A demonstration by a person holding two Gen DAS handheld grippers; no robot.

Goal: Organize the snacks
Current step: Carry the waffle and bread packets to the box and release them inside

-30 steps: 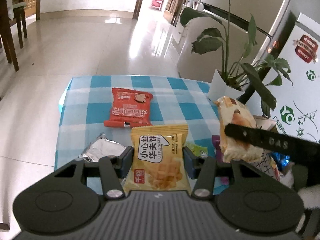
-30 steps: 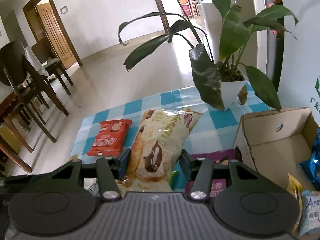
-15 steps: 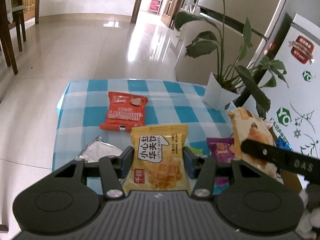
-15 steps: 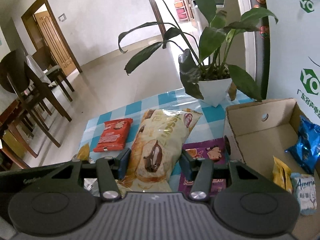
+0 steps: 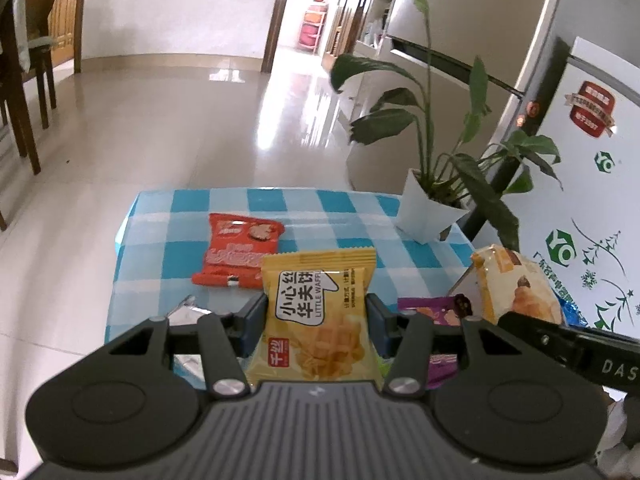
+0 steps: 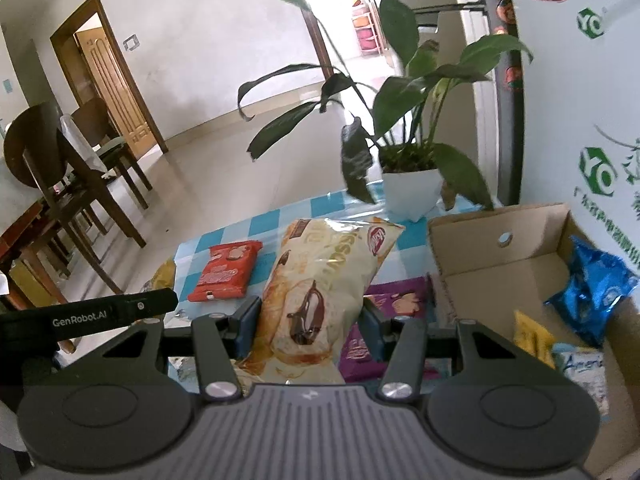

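Clearly, the yellow waffle packet [image 5: 318, 316] was clamped between the two pads of the left gripper [image 5: 316, 316], whose jaws stood only as far apart as the packet was wide, and it was held above the blue checked tablecloth [image 5: 168, 256]. The right gripper [image 6: 308, 322] in the same way squeezed the cream croissant bag [image 6: 320, 284] from both sides, and the bag stood up tilted between its fingers, in front of the table. Just to the right of this bag was the open cardboard box [image 6: 496, 256], which already had a blue packet [image 6: 592, 292], a small yellow packet [image 6: 534, 338] and a white packet [image 6: 584, 372] inside. On the cloth lay a red snack packet [image 5: 240, 254], a purple packet [image 6: 400, 304] beside the box, and a silver foil packet [image 5: 188, 312] under the left gripper. A potted plant [image 5: 430, 216] in a white pot stood at the far corner of the table.
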